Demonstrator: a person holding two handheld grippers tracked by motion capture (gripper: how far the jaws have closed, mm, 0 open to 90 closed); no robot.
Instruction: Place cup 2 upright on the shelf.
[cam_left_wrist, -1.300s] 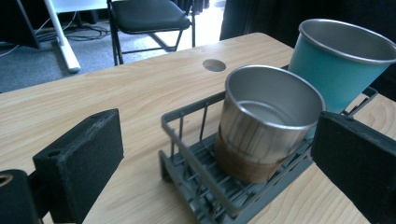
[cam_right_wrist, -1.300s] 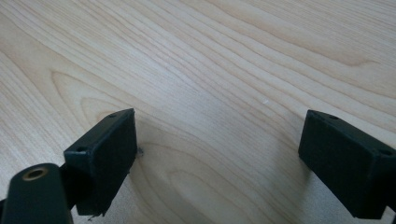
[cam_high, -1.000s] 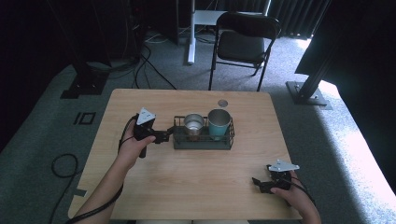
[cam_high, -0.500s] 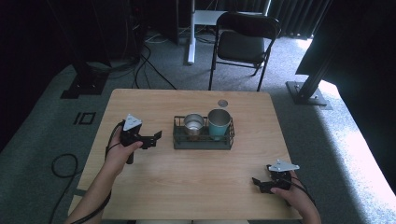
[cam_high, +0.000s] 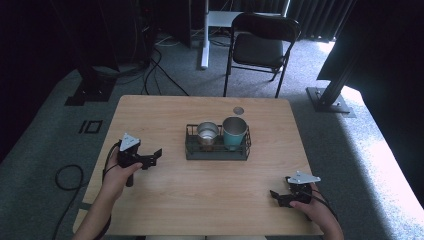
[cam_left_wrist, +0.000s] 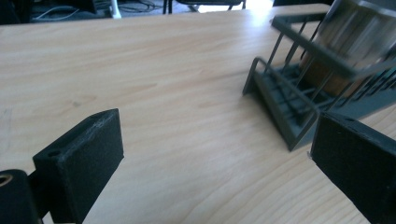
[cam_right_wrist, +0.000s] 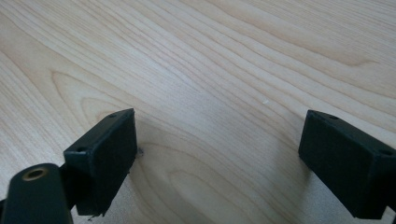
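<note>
On the left of the worktop (cam_high: 150, 107), the left gripper (cam_high: 156, 154) has pulled back from the wire rack (cam_high: 191, 145) over the last second: a moment ago it was at the rack's left end, and now it sits well apart from it, drawn toward the person's side. That reads as a release and retreat, so the placing of the cups looks finished. Its fingers (cam_left_wrist: 81, 163) are spread wide with nothing between them, pointed toward the rack, and the left hand (cam_high: 120, 172) holds it low over the wood. In the rack at the worktop's centre stand a steel cup (cam_high: 207, 133) and, just beside it, a teal cup (cam_high: 234, 132), both upright. At the far right, the right gripper (cam_high: 275, 196) has not moved, resting near the front edge with fingers (cam_right_wrist: 102, 154) wide and empty.
</note>
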